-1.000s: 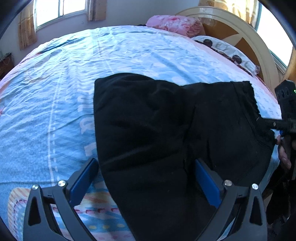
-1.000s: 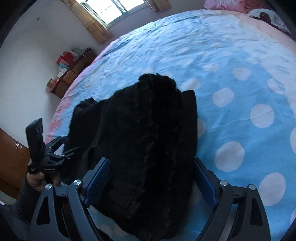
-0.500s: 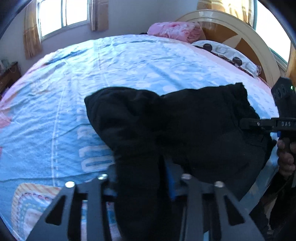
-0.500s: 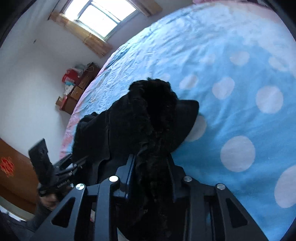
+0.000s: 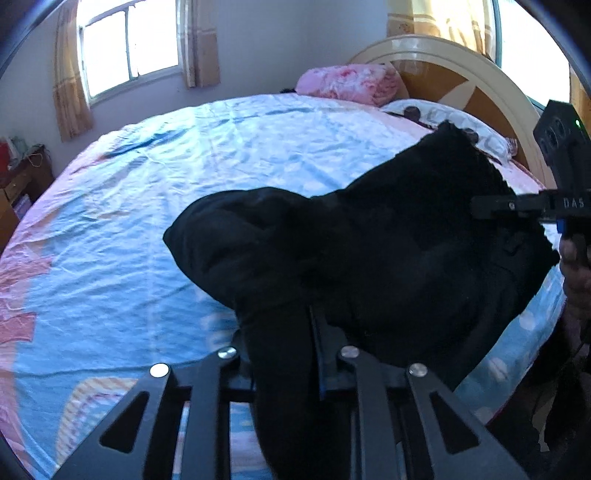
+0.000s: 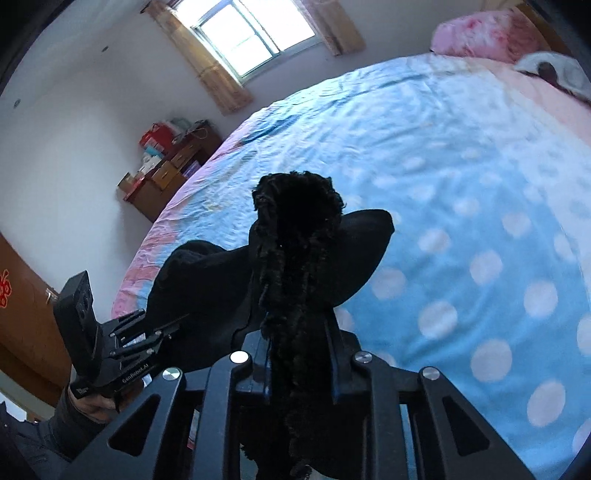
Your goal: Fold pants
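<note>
1. The black fleecy pants (image 5: 388,258) hang bunched above the blue dotted bedsheet (image 5: 147,221).
2. My left gripper (image 5: 284,354) and right gripper (image 6: 299,354) are closing, each pinching cloth.
3. Pinched layers are unclear; a thin bite probably slips, collapsing the fold.

Daylight from the window (image 6: 255,33) blows out white, fisheye bends the edges, dark cloth loses detail.
</note>
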A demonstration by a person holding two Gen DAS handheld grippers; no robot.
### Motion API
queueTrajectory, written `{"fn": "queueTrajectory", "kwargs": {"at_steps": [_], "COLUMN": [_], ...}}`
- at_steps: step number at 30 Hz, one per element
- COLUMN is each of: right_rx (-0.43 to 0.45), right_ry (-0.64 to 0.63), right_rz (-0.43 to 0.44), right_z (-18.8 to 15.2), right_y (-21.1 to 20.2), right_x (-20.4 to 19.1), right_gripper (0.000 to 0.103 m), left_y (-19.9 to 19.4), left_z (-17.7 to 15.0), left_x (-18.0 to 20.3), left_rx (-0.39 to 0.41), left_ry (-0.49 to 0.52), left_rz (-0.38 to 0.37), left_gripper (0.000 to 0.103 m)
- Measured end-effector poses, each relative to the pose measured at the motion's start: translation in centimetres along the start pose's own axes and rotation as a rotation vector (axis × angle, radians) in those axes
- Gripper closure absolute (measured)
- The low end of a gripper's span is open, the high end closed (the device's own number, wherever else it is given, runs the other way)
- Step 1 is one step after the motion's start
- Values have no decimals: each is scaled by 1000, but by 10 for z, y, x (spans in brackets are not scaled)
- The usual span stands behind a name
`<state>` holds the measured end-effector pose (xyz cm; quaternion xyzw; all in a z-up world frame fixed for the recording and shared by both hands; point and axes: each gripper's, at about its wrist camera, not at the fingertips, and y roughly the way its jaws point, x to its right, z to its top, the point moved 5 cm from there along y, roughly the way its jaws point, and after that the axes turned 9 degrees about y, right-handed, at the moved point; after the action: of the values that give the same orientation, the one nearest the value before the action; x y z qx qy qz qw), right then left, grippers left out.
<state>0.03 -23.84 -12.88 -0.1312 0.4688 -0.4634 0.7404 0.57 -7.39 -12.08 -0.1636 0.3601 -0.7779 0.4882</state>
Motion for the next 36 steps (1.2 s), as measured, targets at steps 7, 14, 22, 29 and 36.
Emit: {"fn": "queueTrajectory", "kwargs": {"at_steps": [7, 14, 22, 29, 36], "right_rx": [-45, -118, -202, -277, -347], "right_ry": [-79, -196, -315, -383, -398], "right_rz": [57, 136, 219, 286, 292], "right_z": [34, 77, 113, 129, 122], "right_y": [40, 109, 196, 279, 345], "right_x": [-50, -127, -216, -278, -307], "right_gripper": [81, 81, 81, 81, 81], "left_y": [-23, -48, -63, -65, -48], "left_z": [1, -6, -23, -48, -73], "left_x": [-63, -151, -256, -331, -373], "left_rx": [24, 44, 40, 12, -36], "left_ry": [-55, -140, -243, -326, -378], "left_rz": [84, 202, 336, 427, 455], "left_gripper": [81, 81, 81, 81, 81]}}
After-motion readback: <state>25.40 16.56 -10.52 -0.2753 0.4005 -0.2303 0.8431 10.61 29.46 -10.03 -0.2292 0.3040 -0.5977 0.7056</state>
